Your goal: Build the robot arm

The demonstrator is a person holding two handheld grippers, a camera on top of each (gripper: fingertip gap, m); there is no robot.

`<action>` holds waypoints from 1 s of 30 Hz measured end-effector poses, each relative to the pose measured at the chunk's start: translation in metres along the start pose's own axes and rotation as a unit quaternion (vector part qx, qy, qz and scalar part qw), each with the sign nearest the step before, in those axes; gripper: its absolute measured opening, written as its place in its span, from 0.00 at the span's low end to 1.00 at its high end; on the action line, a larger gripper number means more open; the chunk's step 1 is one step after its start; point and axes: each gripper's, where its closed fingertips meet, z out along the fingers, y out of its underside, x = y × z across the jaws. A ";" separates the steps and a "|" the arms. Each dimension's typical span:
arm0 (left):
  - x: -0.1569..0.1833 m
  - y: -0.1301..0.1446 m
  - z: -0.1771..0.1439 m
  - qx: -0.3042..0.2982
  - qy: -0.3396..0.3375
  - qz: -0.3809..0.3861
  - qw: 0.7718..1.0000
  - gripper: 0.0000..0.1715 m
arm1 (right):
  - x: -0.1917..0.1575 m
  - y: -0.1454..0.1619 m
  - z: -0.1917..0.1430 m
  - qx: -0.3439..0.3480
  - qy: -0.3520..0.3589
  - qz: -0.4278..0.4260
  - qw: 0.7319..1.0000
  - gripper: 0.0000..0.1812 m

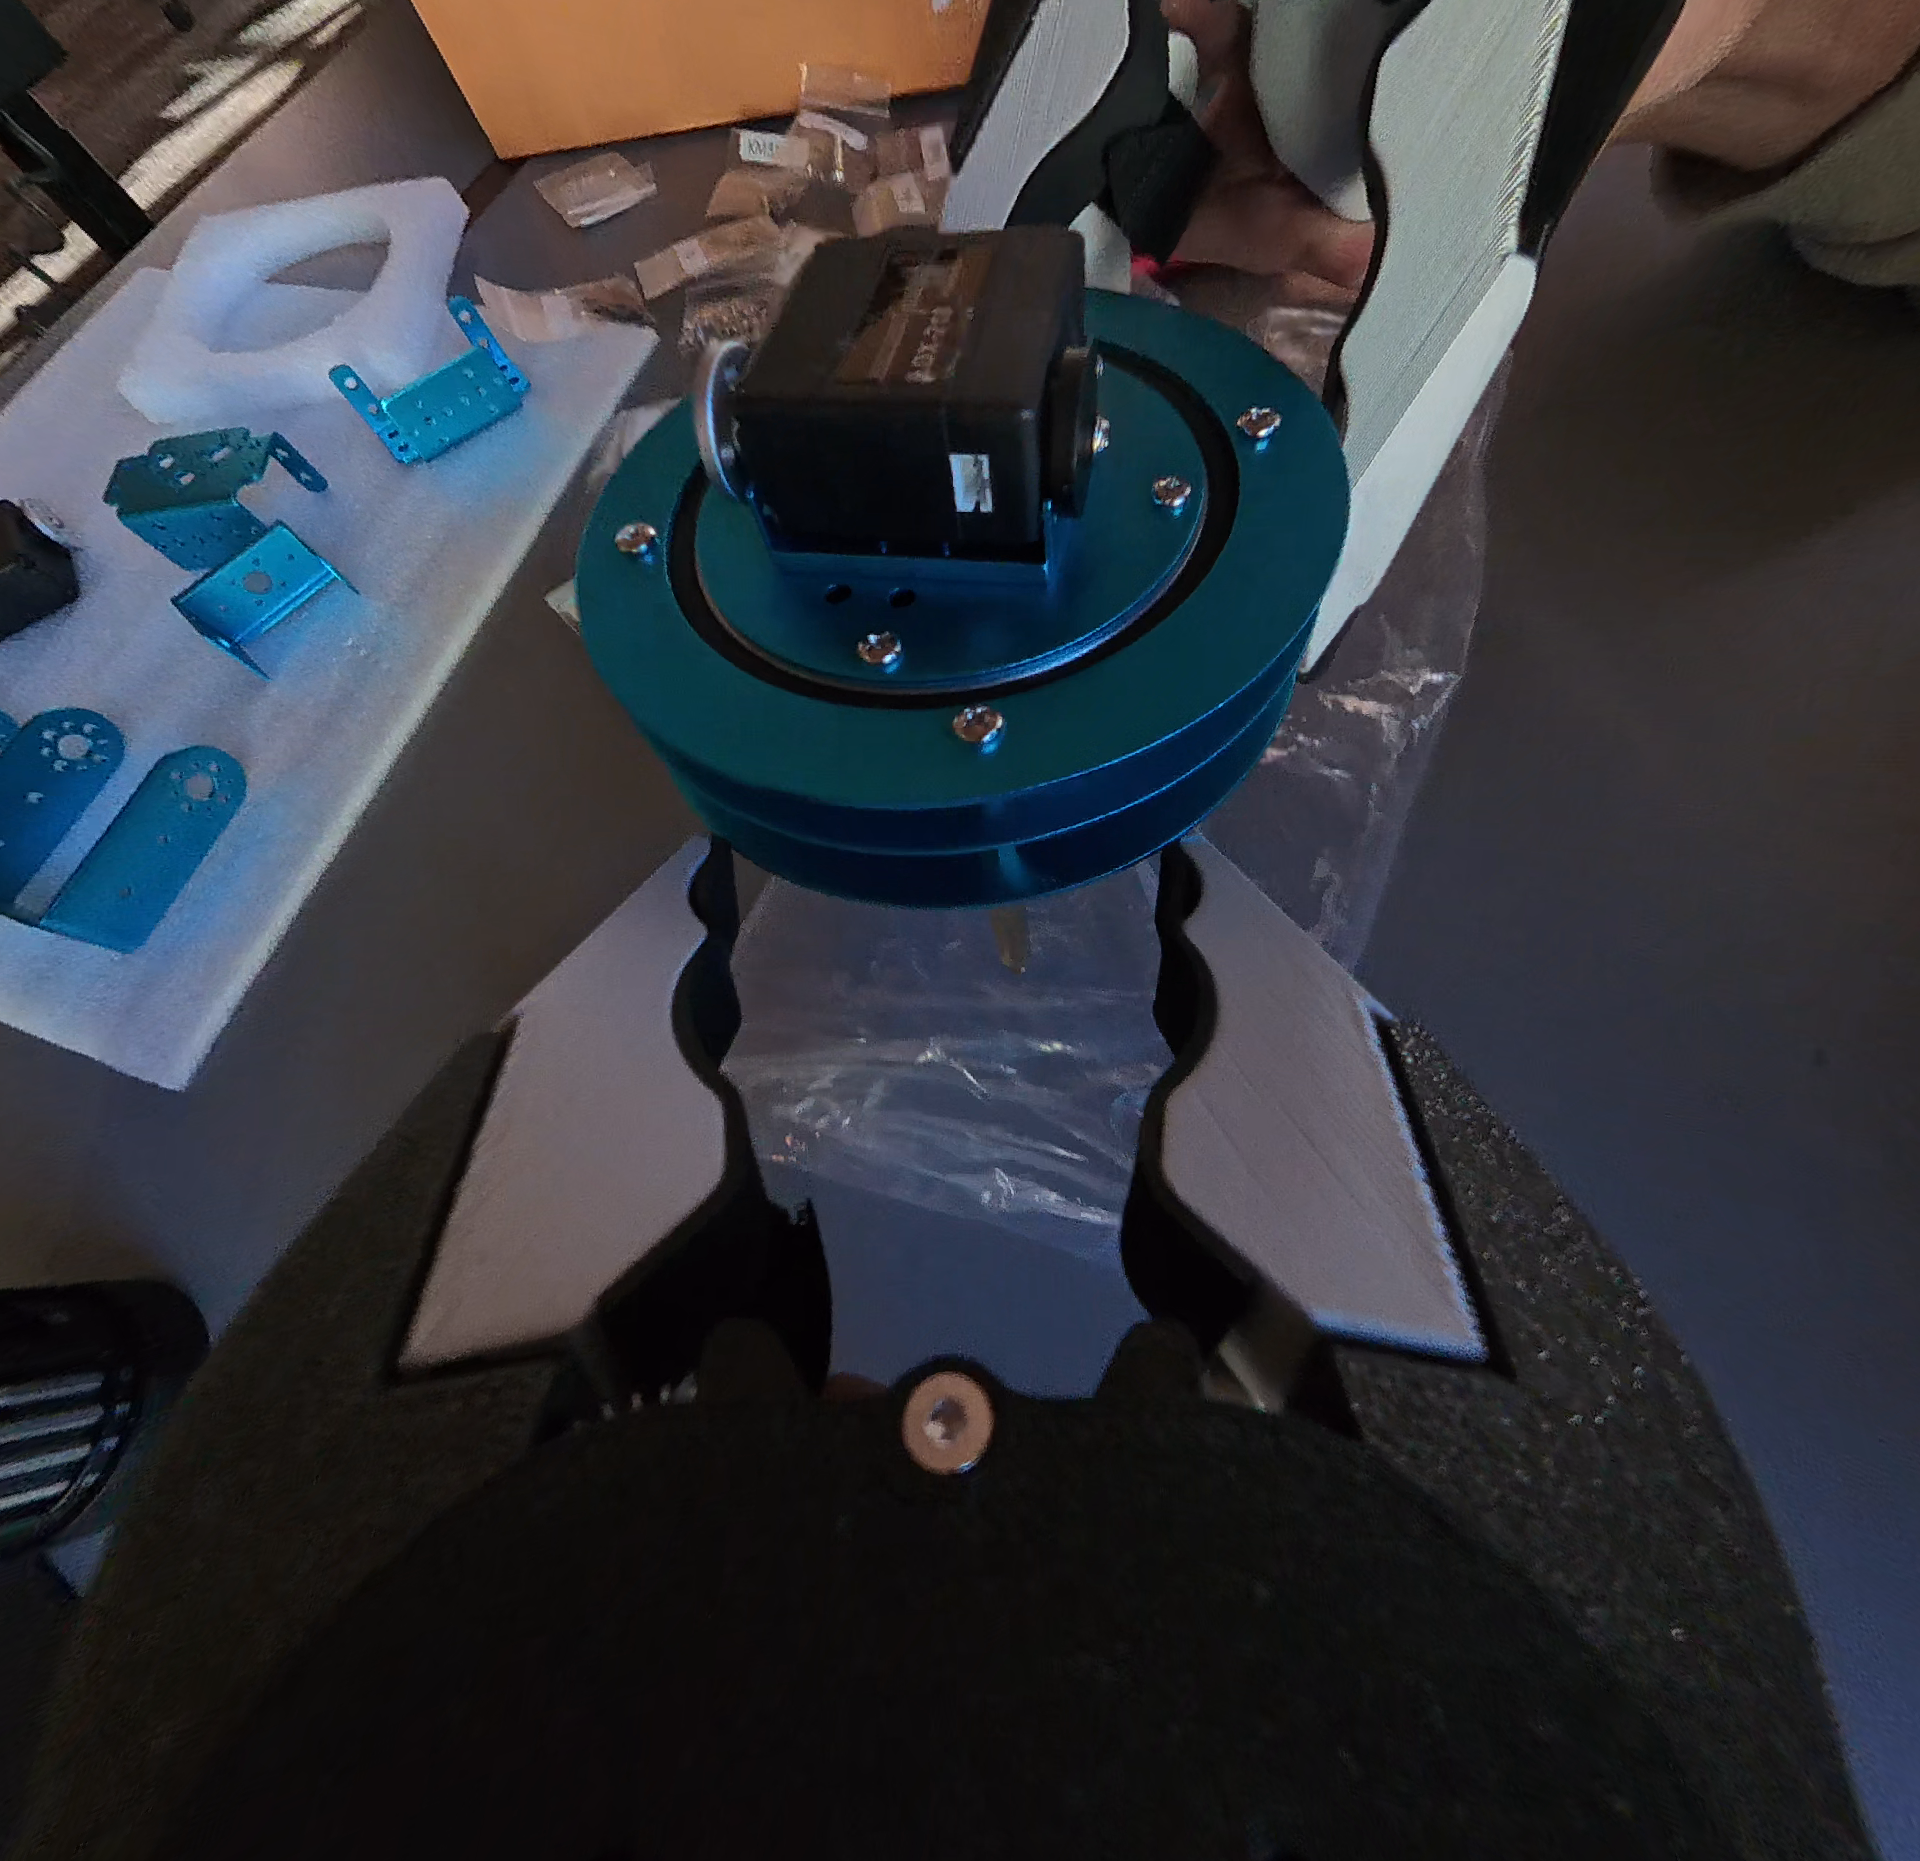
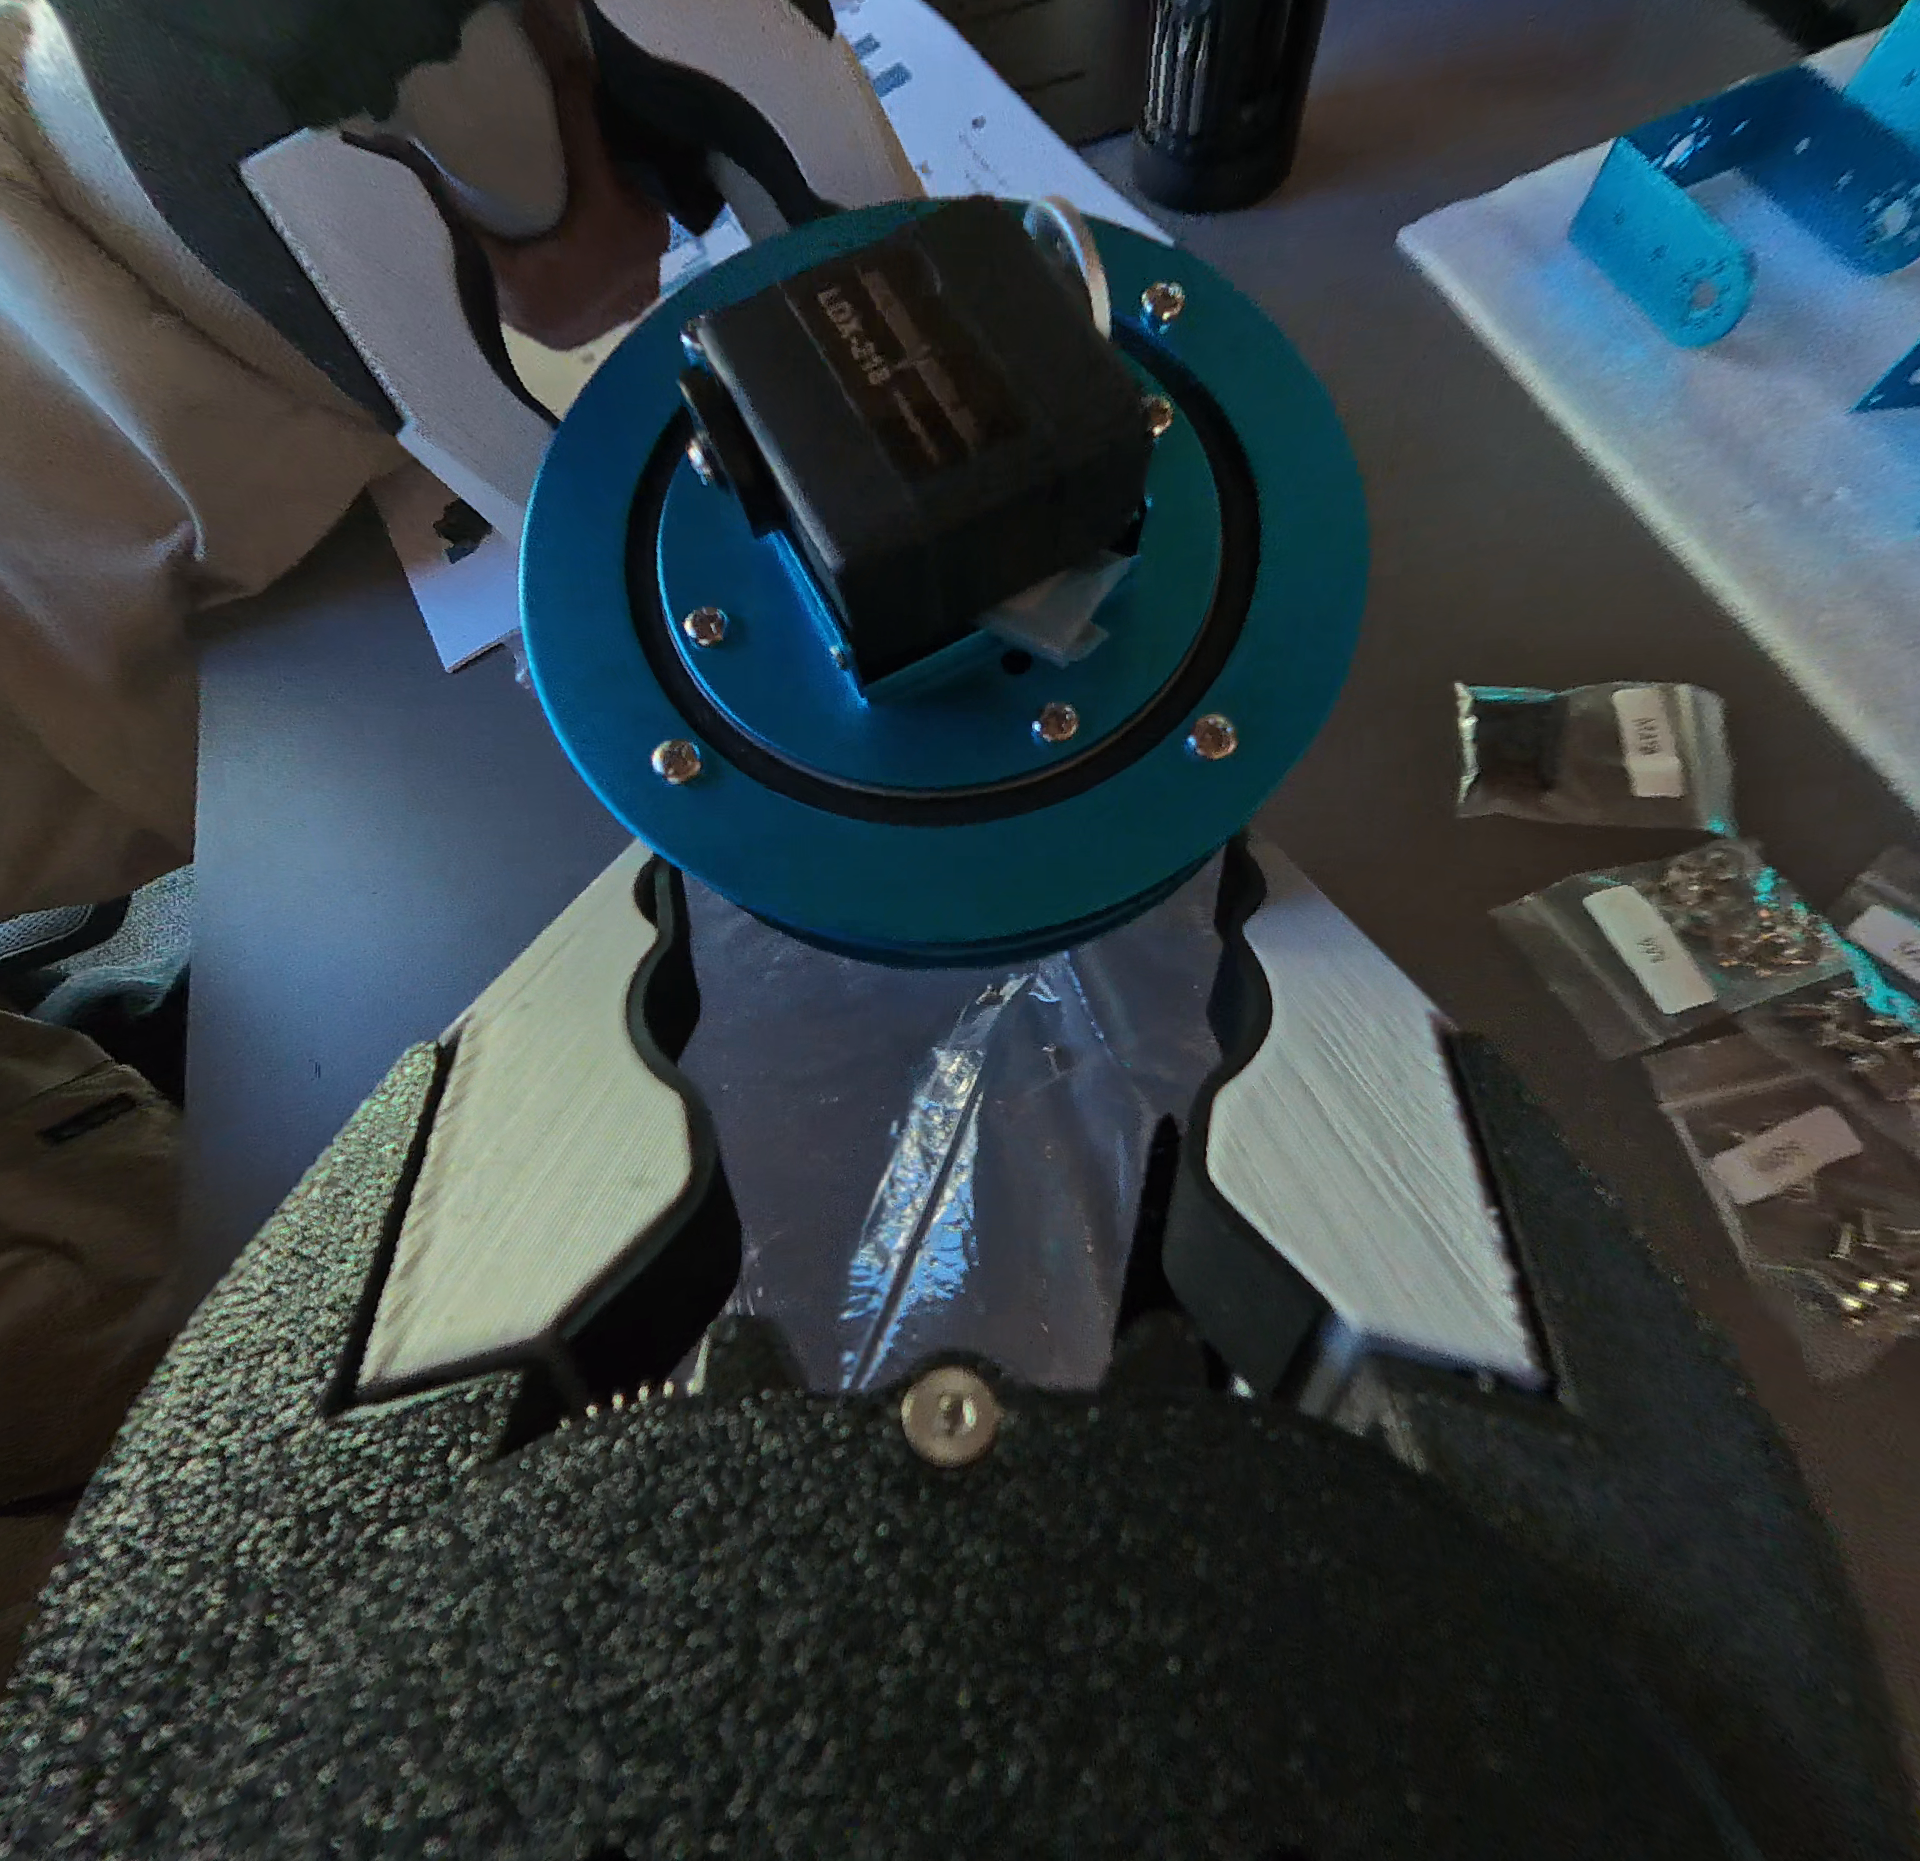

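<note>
The blue metal disc [image 1: 961,710] with a black motor [image 1: 904,398] on top, probably heavy, stiff and smooth, is above a plastic bag [image 1: 935,1063], between the spread left gripper [image 1: 951,876] and spread right gripper [image 2: 951,881], best held at its grooved rim.

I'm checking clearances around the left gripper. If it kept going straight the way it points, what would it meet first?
The left gripper would most likely meet the blue round base; its fingertips already flank the rim.

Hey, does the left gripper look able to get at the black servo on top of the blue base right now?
Probably not as it stands. The left gripper has its open fingers around the blue round base, low on the rim, and the black servo sits higher on top, uncovered.
</note>
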 end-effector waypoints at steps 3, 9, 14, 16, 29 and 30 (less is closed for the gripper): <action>0.002 0.016 0.003 -0.042 0.006 -0.001 0.999 0.47 | -0.001 0.003 0.007 -0.008 0.010 -0.009 1.000 0.56; 0.005 0.045 0.014 -0.108 0.011 0.007 0.994 0.46 | -0.002 0.014 0.020 -0.033 0.023 -0.023 0.999 0.56; 0.005 0.043 0.012 -0.100 0.007 0.013 0.995 0.46 | -0.001 0.022 0.023 -0.036 0.003 -0.004 0.999 0.56; 0.005 0.044 0.012 -0.103 0.006 0.016 0.995 0.46 | -0.001 0.022 0.023 -0.036 0.006 -0.010 0.999 0.56; 0.016 -0.017 -0.099 0.093 -0.309 -0.060 0.945 0.40 | -0.008 -0.022 -0.031 0.102 0.019 -0.076 0.992 0.39; 0.027 -0.022 -0.104 0.129 -0.311 -0.076 0.938 0.36 | -0.011 -0.029 -0.032 0.128 0.019 -0.081 0.988 0.37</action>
